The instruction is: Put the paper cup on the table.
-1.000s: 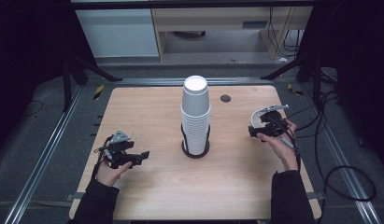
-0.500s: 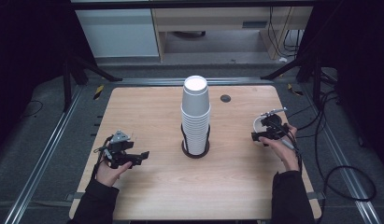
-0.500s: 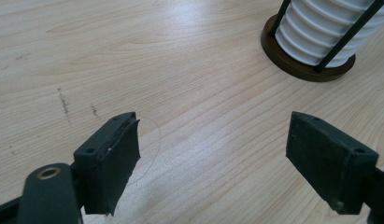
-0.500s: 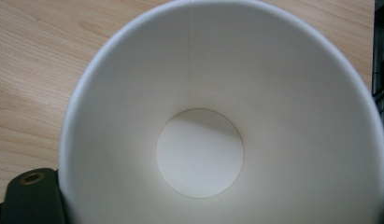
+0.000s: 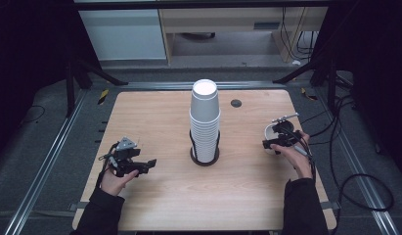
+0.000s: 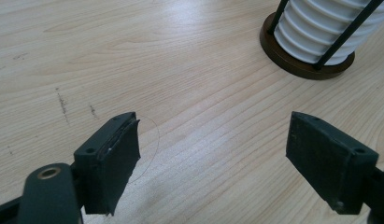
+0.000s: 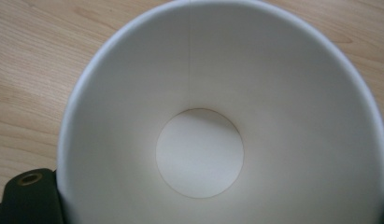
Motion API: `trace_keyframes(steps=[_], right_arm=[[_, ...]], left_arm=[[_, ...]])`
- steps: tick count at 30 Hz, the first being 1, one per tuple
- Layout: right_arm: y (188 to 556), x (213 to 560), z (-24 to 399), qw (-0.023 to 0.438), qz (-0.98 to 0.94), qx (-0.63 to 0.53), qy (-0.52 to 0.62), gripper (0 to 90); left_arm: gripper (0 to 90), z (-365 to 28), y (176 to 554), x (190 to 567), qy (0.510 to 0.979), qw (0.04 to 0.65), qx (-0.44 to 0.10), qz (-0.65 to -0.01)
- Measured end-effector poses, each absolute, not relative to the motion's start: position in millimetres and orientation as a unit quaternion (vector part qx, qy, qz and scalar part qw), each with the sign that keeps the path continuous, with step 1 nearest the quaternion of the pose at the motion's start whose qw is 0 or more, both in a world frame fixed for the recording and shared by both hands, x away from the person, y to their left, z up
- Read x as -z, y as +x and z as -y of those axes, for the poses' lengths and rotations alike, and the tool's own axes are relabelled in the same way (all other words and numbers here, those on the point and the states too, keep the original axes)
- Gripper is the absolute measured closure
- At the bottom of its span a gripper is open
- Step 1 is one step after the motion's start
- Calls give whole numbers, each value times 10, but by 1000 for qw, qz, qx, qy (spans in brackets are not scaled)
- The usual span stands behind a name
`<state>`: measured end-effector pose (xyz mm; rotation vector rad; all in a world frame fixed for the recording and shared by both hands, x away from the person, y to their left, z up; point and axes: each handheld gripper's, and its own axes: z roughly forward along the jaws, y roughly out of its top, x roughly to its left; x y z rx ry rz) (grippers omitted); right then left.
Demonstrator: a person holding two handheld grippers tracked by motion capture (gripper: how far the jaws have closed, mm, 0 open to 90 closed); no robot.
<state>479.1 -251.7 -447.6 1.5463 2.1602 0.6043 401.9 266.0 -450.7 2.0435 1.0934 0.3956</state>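
Note:
A tall stack of white paper cups (image 5: pixel 205 120) stands upside down in a black wire holder (image 5: pixel 194 152) at the table's middle. The stack's lower cups (image 6: pixel 330 28) and the holder's brown base (image 6: pixel 297 65) lie ahead of my left gripper. That left gripper (image 5: pixel 148 164) sits low over the wood at the left, jaws wide open with nothing between them (image 6: pixel 213 154). Near the right edge, my right gripper (image 5: pixel 273 143) is shut on a single white paper cup (image 5: pixel 273 132). The cup's mouth faces that gripper's camera, its inside (image 7: pixel 199 154) hiding the jaws.
The light wooden table (image 5: pixel 154 112) has a small dark round hole (image 5: pixel 236 103) behind and to the right of the stack. Metal rails (image 5: pixel 56 147) run along both sides. Black cables (image 5: pixel 355 181) trail off the right edge, near the right hand.
The right gripper, with the cup in it, has shifted slightly toward the person's side. The left gripper and the stack have stayed where they were.

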Motion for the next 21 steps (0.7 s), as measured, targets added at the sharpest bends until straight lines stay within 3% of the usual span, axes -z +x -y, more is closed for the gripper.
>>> trace_keyframes(steps=[7,14,21], right_arm=[[4812,4507,2507,206,-777,-215,555,103],[4815,4523,2528,186,-778,-212,562,30],[4727,4531,2568,180,-774,-219,566,30]], left_arm=[[168,-2661,4020,4511,803,384,-154,-429],[167,-2660,4018,4512,804,385,-153,-427],[167,-2660,4017,4512,804,385,-153,-427]])
